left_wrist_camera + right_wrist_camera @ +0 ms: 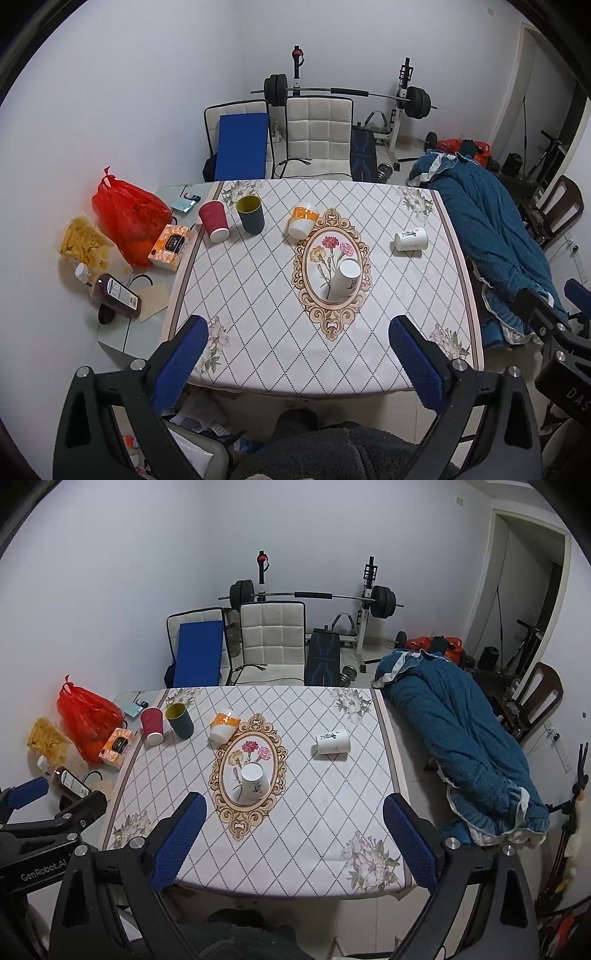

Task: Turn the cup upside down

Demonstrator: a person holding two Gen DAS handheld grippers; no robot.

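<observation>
Several cups sit on the patterned tablecloth [258,295] [314,812]. A white paper cup [346,278] [252,778] stands upside down on the flower medallion. A white cup with black marks [410,238] [332,741] lies on its side at the right. An orange-and-white cup [303,220] [223,727] and a red cup [215,220] [153,724] stand upside down. A dark cup with a yellow inside [251,213] [180,720] stands upright. My left gripper [299,354] and right gripper [293,834] are open and empty, held above the table's near edge.
A red plastic bag [127,218] [86,716], a tissue box [170,247] [117,746], a bag of chips [86,243] and a dark bottle [118,295] lie left of the cloth. White chairs [317,136] stand behind the table. A blue blanket [495,236] [461,738] lies to the right.
</observation>
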